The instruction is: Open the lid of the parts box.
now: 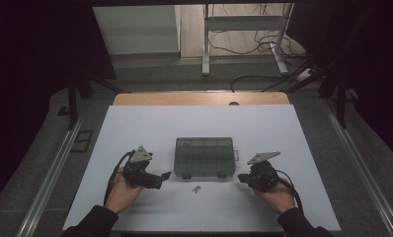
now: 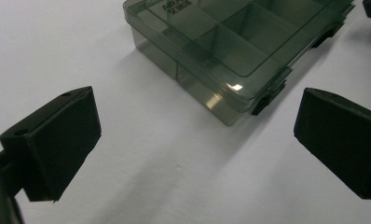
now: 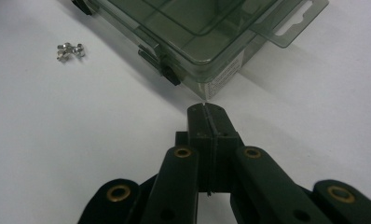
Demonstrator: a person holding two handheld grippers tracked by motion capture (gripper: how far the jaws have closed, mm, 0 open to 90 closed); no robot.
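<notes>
While the left claw point(image 2: 193, 140) gapes and the right claw point(image 3: 207, 116) is pressed together, the smoky translucent compartment box point(image 1: 204, 156) sits latched.

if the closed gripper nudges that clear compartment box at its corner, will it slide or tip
The compartment box looks low, flat and empty, so it will probably slide or pivot rather than tip. Its smooth plastic on the white table likely offers little grip.

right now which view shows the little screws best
The right gripper view: the screws lie sharp on the white table, left of the box. The high view gives them as a tiny speck in front of the box.
</notes>
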